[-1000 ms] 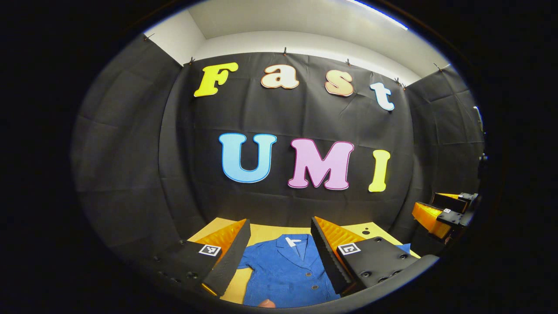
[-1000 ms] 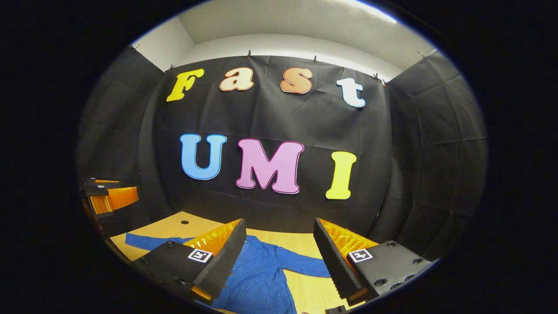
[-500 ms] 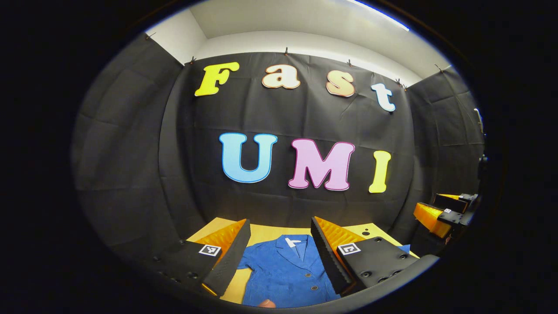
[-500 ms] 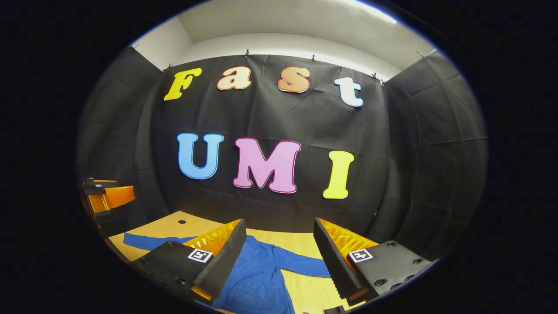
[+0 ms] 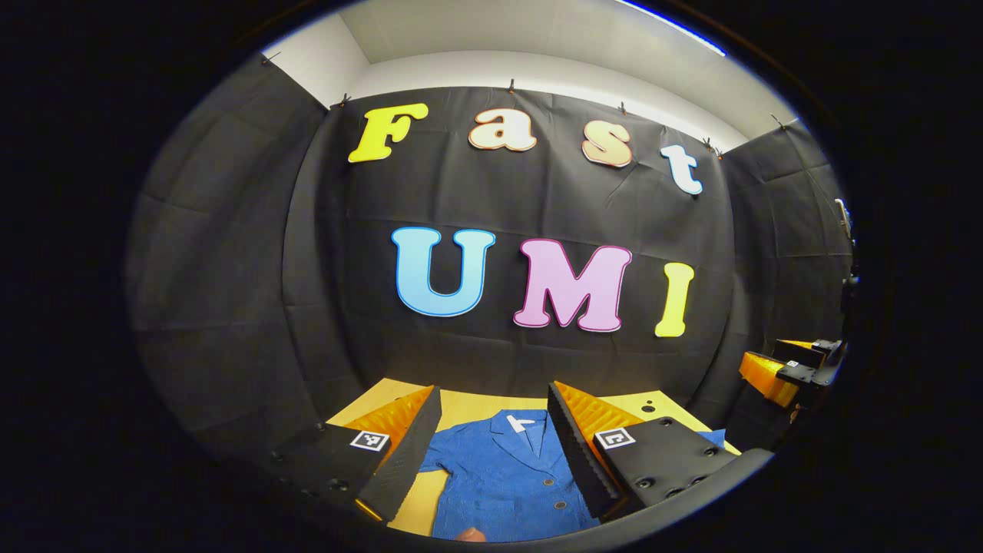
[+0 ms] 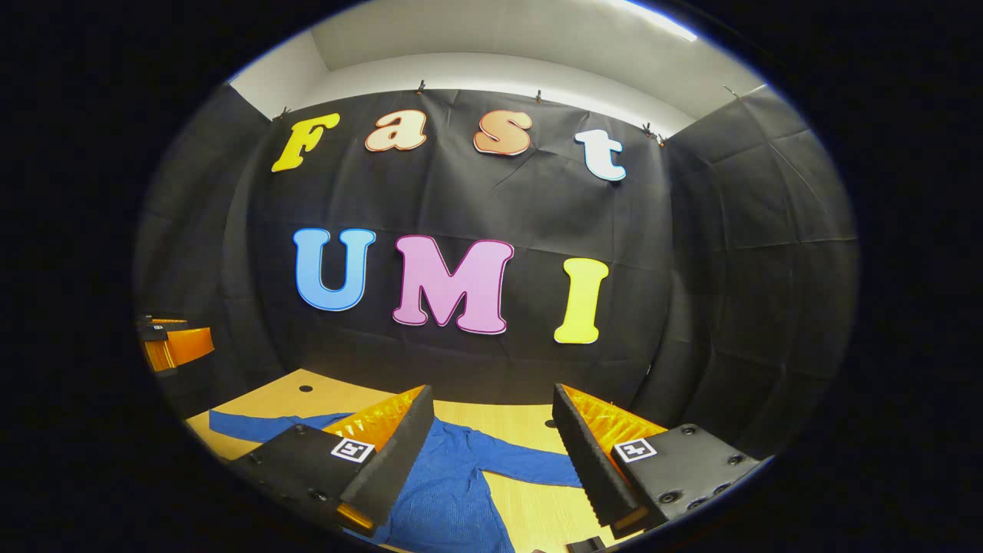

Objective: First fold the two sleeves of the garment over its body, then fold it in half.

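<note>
Blue garment (image 5: 499, 476) lies flat on the table (image 6: 530, 418), sleeves spread, unfolded. Both views have tilted slightly since a second ago. Left hand-held gripper (image 5: 491, 438) and right hand-held gripper (image 6: 491, 442) hover above the garment, jaws apart, empty. Folding not begun.

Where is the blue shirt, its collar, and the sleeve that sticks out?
blue shirt (image 5: 503, 484), left gripper view, on its buttoned front.
collar (image 5: 524, 424), left gripper view, on the neck opening by the white tag.
sleeve (image 6: 530, 466), right gripper view, on the middle of the spread arm.
</note>
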Tool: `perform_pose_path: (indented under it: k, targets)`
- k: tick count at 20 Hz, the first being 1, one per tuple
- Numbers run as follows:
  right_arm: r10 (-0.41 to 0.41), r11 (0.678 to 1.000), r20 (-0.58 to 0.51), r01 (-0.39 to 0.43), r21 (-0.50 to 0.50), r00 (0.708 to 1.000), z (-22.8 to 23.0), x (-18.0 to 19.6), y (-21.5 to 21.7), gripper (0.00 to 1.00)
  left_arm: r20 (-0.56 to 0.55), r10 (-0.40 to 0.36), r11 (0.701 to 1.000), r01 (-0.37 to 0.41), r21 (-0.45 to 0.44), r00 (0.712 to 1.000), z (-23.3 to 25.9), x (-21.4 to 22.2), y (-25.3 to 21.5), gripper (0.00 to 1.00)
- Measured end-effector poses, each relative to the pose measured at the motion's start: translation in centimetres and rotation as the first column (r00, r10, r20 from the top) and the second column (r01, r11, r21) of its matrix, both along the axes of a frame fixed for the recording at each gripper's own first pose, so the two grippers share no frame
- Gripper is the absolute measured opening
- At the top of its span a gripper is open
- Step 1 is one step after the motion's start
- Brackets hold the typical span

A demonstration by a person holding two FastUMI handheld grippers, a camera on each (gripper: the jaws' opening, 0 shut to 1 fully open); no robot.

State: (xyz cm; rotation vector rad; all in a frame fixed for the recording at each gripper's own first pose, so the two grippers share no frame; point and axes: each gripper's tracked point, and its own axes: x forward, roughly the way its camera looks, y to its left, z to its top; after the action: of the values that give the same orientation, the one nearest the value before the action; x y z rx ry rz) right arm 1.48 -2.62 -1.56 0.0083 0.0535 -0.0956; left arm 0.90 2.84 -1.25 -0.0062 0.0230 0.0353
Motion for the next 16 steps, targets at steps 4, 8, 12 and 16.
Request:
perform_pose_path:
  k: [4, 8, 12, 16]
  targets:
    - [0.001, 1.0, -0.001, -0.001, 0.006, 1.0, 0.0, 0.8, -0.2, 0.96, 0.009, -0.009, 1.0, 0.009, 0.0, 1.0, 0.4, 1.1, -0.4, 0.8]
    - [-0.032, 0.999, -0.037, 0.032, 0.022, 0.999, -1.5, 1.9, -2.8, 0.96, 0.005, -0.016, 1.0, 0.016, -0.001, 1.0, 0.3, 2.0, -1.4, 0.79]
    - [-0.078, 0.996, -0.098, 0.082, 0.037, 0.992, -5.4, 4.0, -7.4, 0.97, -0.01, -0.019, 1.0, 0.019, 0.001, 1.0, -0.4, 3.4, -2.6, 0.79]
    - [-0.141, 0.981, -0.223, 0.165, 0.097, 0.965, -12.5, 6.8, -14.6, 0.95, -0.031, -0.028, 0.999, 0.028, 0.022, 0.999, -1.0, 5.9, -4.7, 0.8]
